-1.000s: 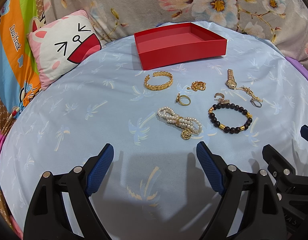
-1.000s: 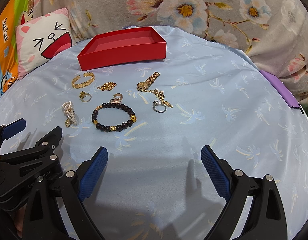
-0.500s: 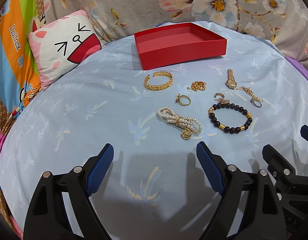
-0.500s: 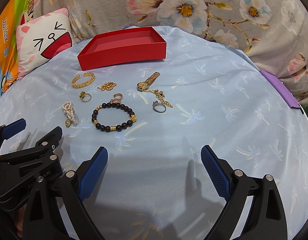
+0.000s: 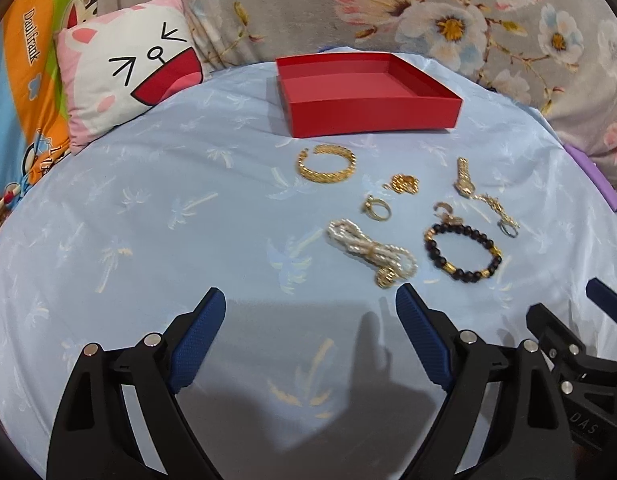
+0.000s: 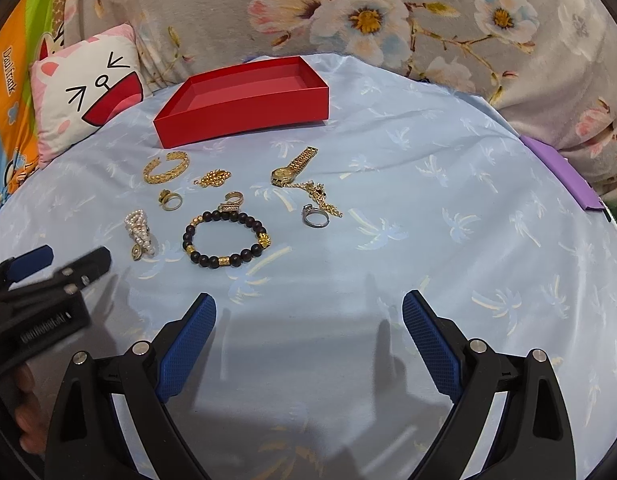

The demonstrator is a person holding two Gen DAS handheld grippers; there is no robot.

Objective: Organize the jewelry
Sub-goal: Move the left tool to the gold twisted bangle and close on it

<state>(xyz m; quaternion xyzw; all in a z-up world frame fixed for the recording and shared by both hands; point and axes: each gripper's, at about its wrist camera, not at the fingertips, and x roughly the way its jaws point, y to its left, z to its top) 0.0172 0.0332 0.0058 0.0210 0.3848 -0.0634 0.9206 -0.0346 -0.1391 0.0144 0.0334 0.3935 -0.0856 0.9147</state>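
An empty red box [image 5: 364, 94] [image 6: 244, 98] stands at the back of the light blue cloth. In front of it lie a gold bangle [image 5: 326, 164] [image 6: 166, 168], a gold chain clump [image 5: 404, 184], a gold ring [image 5: 375, 208], a pearl bracelet [image 5: 368, 248] [image 6: 140, 232], a black bead bracelet [image 5: 462, 252] [image 6: 226, 240], a gold watch [image 5: 463, 178] [image 6: 294, 166] and a silver ring [image 6: 314, 216]. My left gripper [image 5: 310, 344] is open and empty, just short of the pearl bracelet. My right gripper [image 6: 308, 348] is open and empty, in front of the bead bracelet.
A cat-face pillow [image 5: 128, 68] lies at the back left. Floral fabric [image 6: 388, 20] rises behind the box. A purple flat object [image 6: 560, 172] sits at the cloth's right edge. The right gripper shows in the left wrist view [image 5: 580, 352], and the left gripper in the right wrist view [image 6: 48, 280].
My left gripper has shifted slightly forward and to the left; the jewelry sits a little further right in its view. The right gripper and all jewelry have not moved.
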